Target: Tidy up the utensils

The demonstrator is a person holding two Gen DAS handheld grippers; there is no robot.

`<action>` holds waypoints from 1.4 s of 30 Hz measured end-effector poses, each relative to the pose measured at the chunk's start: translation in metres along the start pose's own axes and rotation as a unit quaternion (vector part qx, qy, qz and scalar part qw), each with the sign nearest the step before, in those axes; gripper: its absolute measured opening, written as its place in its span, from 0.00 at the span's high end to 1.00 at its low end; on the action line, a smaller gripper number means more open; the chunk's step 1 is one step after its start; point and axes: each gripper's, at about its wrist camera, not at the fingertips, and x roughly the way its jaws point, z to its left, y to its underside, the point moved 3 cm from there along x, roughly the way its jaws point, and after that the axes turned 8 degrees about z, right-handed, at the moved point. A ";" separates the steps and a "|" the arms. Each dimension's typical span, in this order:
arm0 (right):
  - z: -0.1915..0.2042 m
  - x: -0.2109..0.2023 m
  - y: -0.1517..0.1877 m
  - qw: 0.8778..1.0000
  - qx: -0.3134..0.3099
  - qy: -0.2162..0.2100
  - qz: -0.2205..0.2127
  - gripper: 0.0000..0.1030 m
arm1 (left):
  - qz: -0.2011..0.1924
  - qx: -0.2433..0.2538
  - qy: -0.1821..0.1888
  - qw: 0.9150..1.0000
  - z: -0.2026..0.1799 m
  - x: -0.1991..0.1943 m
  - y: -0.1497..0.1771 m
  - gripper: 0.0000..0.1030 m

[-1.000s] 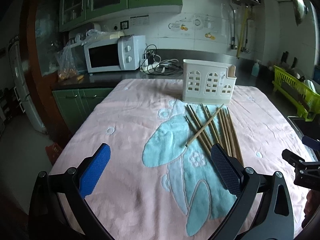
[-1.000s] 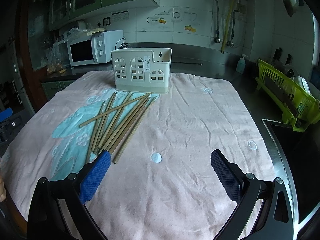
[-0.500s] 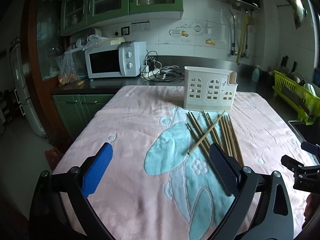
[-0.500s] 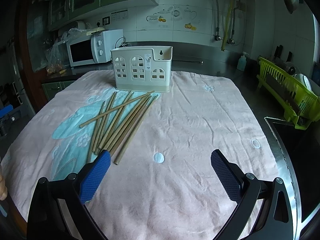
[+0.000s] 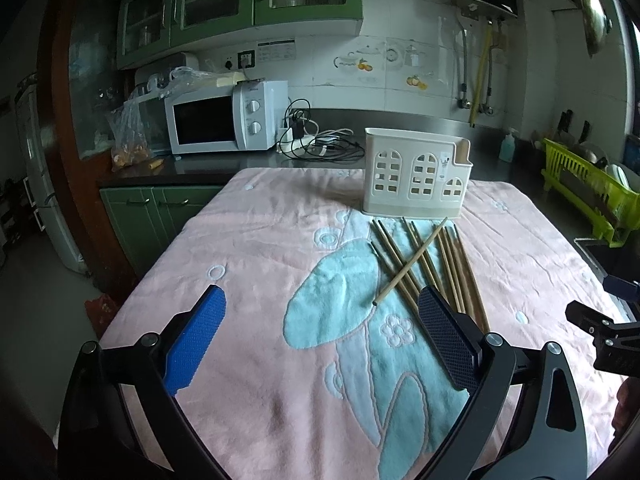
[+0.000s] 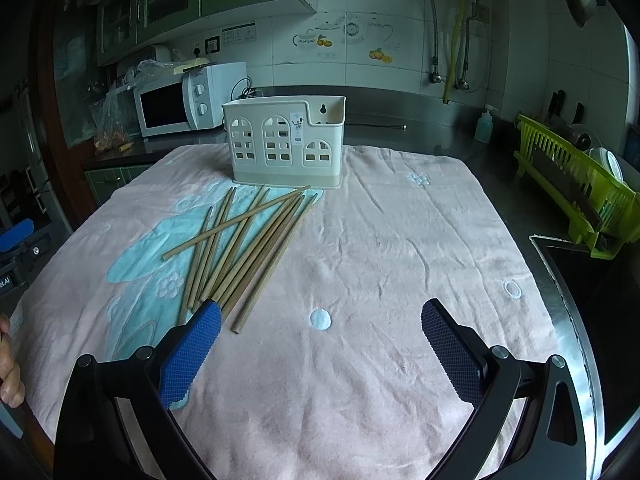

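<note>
Several slim round bamboo chopsticks [image 6: 244, 248] loose on plush pink towel [image 6: 380, 248], before cream perforated plastic caddy [image 6: 286, 142]; left gripper [image 5: 320, 338] and right gripper [image 6: 320, 350] spread wide, empty.

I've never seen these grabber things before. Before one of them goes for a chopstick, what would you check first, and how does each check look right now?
1. Left gripper jaws open and empty: ok.
2. Right gripper jaws open and empty: ok.
3. Chopsticks lying loose on the pink towel, reachable: ok.
4. One chopstick lies across the others, easiest to take first: ok.
5. Holder upright behind the pile: ok.
6. Holder empty inside: cannot tell.
</note>
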 end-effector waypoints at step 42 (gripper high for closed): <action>0.021 0.022 0.005 0.998 -0.021 -0.028 0.047 0.29 | 0.040 0.082 0.045 0.995 -0.012 0.032 0.000 0.31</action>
